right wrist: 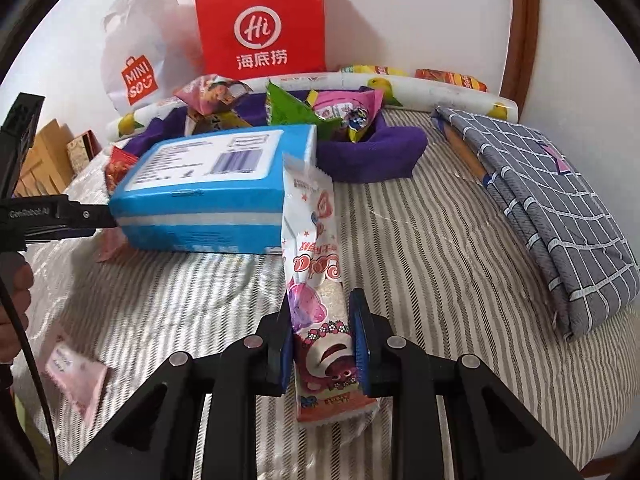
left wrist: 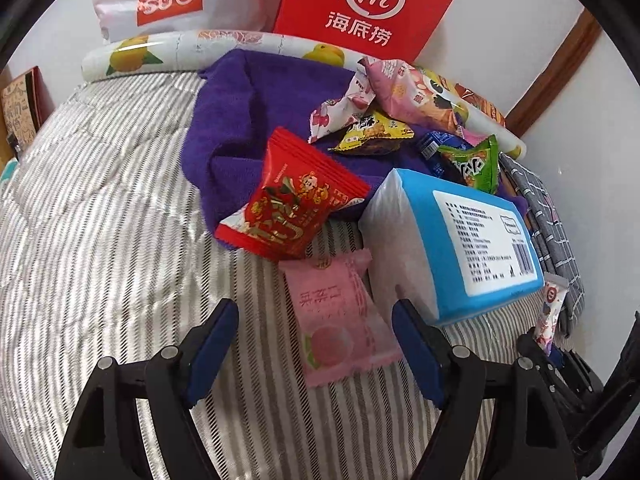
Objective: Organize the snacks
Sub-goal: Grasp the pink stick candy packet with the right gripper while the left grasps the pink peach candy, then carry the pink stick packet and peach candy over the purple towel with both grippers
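The striped bed cover [left wrist: 100, 208] is seen as soft, matt quilted cloth, and the purple towel [left wrist: 240, 120] as a napped, matt fabric, while the grey checked bedding [right wrist: 560, 208] is shown as smooth woven cloth. The red snack packet [left wrist: 288, 204] and the pink peach packet [left wrist: 340, 320] are wrapped in film, the first glossy, the second frosted; the blue tissue pack [left wrist: 448, 240] is covered in shiny plastic. The red paper bag [right wrist: 260, 20] is rendered smooth and matt, and the black gripper frames look like matt plastic.
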Action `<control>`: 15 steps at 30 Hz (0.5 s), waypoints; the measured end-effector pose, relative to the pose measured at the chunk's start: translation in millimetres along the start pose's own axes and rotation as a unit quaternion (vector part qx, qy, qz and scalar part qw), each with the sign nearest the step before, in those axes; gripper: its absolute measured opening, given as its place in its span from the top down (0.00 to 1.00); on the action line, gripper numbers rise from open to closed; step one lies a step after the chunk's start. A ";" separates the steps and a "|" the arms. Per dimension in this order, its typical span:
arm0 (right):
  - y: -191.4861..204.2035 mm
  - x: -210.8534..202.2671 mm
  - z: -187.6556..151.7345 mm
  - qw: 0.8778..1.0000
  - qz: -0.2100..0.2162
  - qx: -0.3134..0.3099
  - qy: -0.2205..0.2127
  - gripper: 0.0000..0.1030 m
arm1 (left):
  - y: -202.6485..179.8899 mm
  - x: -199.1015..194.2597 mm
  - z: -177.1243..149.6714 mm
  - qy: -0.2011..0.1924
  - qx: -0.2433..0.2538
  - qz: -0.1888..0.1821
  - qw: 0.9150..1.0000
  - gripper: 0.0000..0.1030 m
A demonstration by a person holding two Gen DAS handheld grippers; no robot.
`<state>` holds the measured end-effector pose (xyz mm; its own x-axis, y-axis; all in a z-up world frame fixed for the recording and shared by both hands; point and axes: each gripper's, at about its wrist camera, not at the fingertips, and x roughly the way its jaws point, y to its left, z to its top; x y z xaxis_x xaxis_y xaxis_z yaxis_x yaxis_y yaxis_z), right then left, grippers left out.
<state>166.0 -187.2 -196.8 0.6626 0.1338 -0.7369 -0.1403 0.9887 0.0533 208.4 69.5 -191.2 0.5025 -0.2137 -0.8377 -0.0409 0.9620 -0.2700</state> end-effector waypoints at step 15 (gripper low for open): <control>-13.0 14.1 2.5 1.000 0.006 0.024 0.005 0.76 | -9.0 -15.2 -16.9 -0.015 0.059 -0.006 0.998 0.69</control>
<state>178.9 -198.0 -206.2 0.6534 0.1453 -0.7429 -0.1125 0.9892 0.0944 186.6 61.3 -184.1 0.5282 -0.2212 -0.8198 0.0656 0.9732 -0.2204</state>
